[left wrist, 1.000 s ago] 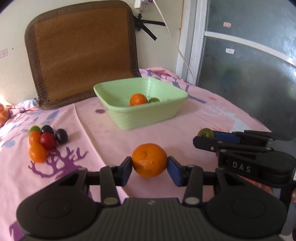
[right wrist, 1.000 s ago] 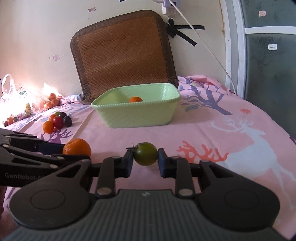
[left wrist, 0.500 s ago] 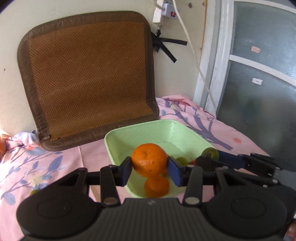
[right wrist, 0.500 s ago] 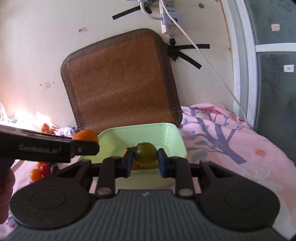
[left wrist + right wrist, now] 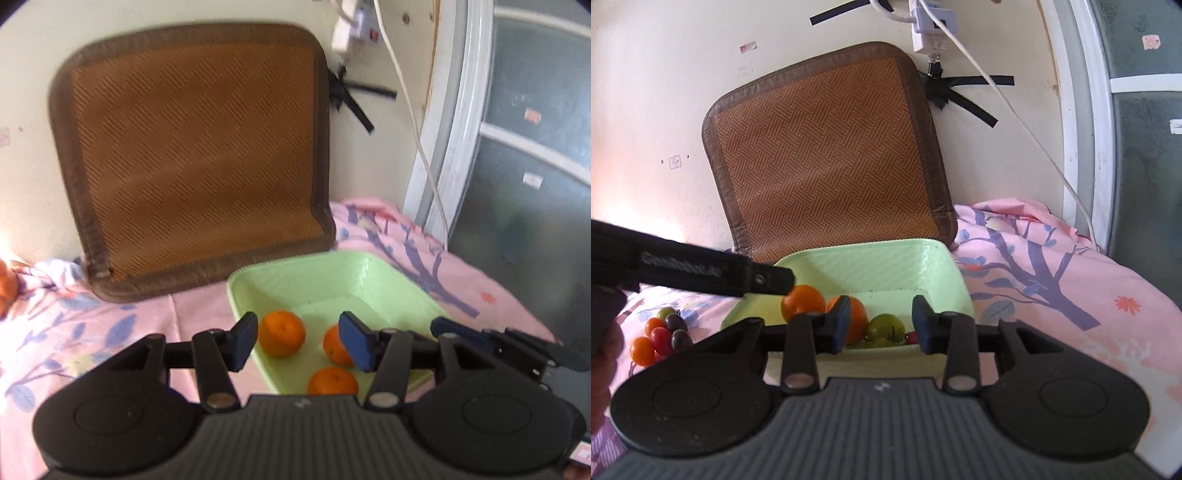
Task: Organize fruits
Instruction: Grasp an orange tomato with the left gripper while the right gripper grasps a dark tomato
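Both grippers hang over the green basket, jaws opening, no fruit pressed between the pads.

The left gripper (image 5: 299, 341) has its blue pads parted with clear gaps on either side of an orange (image 5: 281, 333), which lies inside the light green basket (image 5: 388, 269) with two more oranges (image 5: 332, 380). The right gripper (image 5: 880, 328) is likewise partly spread, its pads clear of the green tomato (image 5: 885, 329) seen between them in the basket beside the oranges. The basket sits on a pink patterned bedsheet (image 5: 1071, 295), just in front of a brown woven cushion (image 5: 827, 155) leaning on the wall. A cluster of small tomatoes (image 5: 661, 338) lies on the sheet, left of the basket.
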The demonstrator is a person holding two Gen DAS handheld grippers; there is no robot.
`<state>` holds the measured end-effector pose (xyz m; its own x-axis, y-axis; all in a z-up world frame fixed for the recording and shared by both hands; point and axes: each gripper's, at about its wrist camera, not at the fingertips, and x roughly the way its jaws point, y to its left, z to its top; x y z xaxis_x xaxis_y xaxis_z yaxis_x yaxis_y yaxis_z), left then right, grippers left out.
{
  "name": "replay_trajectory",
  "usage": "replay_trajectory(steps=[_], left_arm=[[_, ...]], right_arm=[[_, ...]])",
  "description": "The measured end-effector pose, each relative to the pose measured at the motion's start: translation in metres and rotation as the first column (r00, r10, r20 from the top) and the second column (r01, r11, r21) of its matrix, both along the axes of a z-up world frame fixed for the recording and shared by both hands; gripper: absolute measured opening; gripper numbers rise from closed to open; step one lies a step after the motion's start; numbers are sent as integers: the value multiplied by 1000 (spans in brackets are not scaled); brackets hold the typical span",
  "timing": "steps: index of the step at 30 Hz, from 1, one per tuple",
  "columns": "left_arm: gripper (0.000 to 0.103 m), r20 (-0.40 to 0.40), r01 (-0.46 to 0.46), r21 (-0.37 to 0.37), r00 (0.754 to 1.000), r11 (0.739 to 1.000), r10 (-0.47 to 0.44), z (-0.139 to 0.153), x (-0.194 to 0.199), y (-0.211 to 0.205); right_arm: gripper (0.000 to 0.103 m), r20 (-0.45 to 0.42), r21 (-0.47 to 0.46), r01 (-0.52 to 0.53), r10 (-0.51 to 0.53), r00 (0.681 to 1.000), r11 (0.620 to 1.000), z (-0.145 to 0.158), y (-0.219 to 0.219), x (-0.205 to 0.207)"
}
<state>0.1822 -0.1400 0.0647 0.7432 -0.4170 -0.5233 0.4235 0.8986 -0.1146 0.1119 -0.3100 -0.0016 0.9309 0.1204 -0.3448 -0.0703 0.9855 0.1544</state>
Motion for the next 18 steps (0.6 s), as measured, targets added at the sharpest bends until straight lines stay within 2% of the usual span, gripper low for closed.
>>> replay_trajectory(steps=[4,7,10,13,17,18], left_arm=[[50,64,-76,-59,995,995,80,24,-24,48],[50,78,-142,-71,986,987,147,26,-45,92],[50,55,-203,-39,977,978,205,14,-60,126],[50,2,-221,-20,975,975,221,-7,-70,148],[51,-74,-194,-12,978,981,193,-33,-70,149],[54,-75,-183,1,980,983,182,-39,-68,144]], right_arm=[[39,51,23,15,-16,999,1000,6,-1,-14],[39,81,46,6,-10,997,999,12,1,-28],[39,96,48,-38,33,995,998,18,10,-41],[39,89,27,-100,97,991,995,22,28,-48],[39,42,10,-188,188,981,982,20,59,-48],[39,29,-1,-205,205,978,979,19,67,-46]])
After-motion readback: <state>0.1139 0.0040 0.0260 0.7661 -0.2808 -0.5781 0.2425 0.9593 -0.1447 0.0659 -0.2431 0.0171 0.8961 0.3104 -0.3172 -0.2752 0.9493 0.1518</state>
